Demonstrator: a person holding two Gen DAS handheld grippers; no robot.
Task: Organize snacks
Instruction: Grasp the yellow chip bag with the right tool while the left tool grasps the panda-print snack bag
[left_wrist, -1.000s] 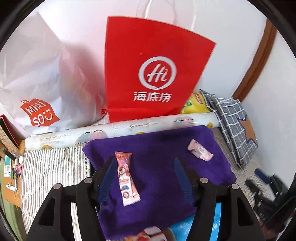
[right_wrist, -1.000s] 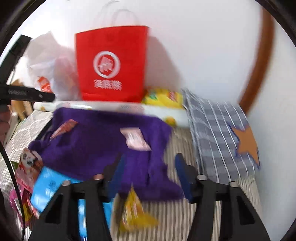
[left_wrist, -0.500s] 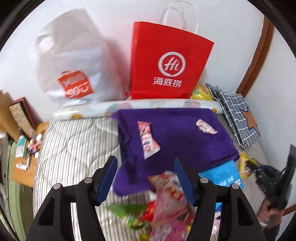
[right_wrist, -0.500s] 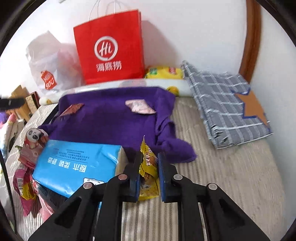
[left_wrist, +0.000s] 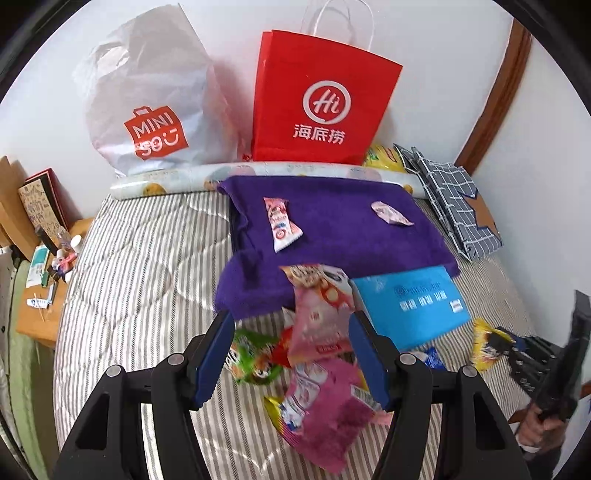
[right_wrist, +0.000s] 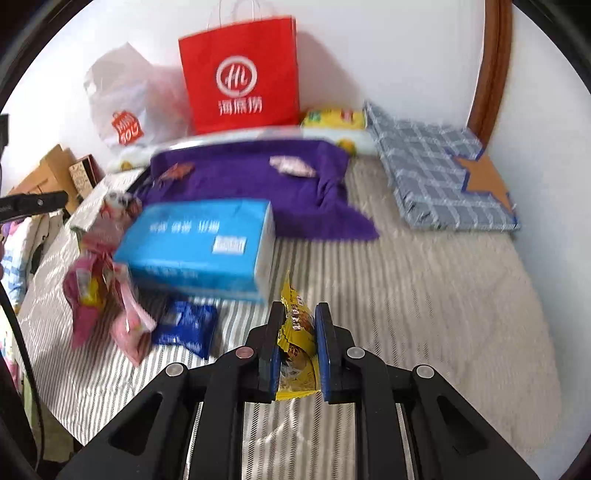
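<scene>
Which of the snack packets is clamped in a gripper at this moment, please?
The yellow packet, pinched between the shut jaws of the right gripper. All the other packets, such as the dark blue packet, lie loose on the striped mattress.

Bare striped mattress (right_wrist: 424, 295) right of the blue tissue pack (right_wrist: 199, 243) gives passage; snack packets (left_wrist: 317, 369) crowd its left.

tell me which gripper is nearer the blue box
Left, though it is close. The left gripper hovers open over the snack pile, its right finger beside the blue box. The right gripper, shut on a yellow packet, sits just in front of the box.
</scene>
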